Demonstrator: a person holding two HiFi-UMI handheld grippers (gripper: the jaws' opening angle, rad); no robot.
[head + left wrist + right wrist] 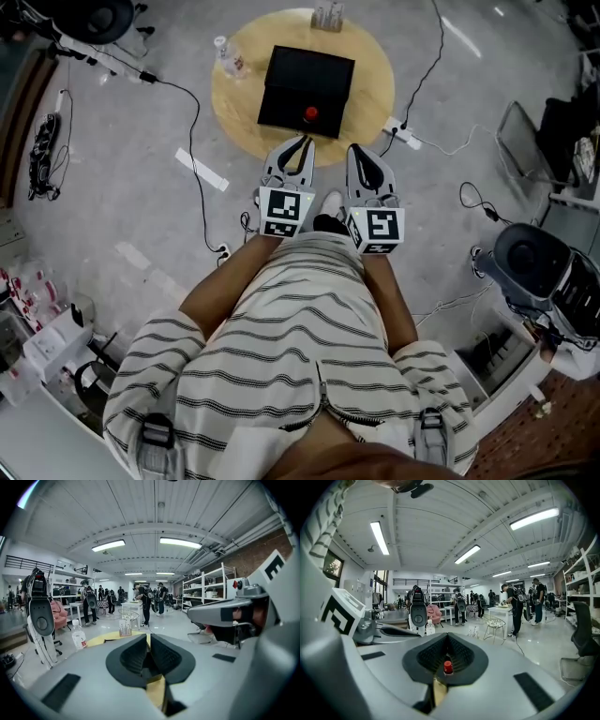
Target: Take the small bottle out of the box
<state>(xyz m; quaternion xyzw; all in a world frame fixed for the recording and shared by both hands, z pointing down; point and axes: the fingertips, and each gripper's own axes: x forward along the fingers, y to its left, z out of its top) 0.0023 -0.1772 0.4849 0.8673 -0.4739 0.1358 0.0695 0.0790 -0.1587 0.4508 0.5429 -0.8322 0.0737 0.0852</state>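
- Round pale wooden worktop (375,89) is standing on a grey floor, in front of a person in a striped shirt (309,347).
- Black square box (305,75) is sitting at the middle of the worktop.
- Small bottle with a red cap (310,114) is standing inside the box, against its near side. Only the cap is showing from above.
- Left hand-held gripper (303,142) is hovering just off the near edge of the worktop. Its jaws are meeting at the tips with nothing between them; the left gripper view (149,637) is showing the same.
- Right hand-held gripper (355,150) is hovering beside the left one, off the same near edge and apart from the box. Its jaws are also closing tip to tip on nothing (447,637).
- In the right gripper view the red cap (448,667) is showing through the hollow behind the tips, not gripped.
- Clear plastic water bottle (228,58) is standing at the left edge of the worktop.
- Small clear holder (328,15) is standing at the far edge.
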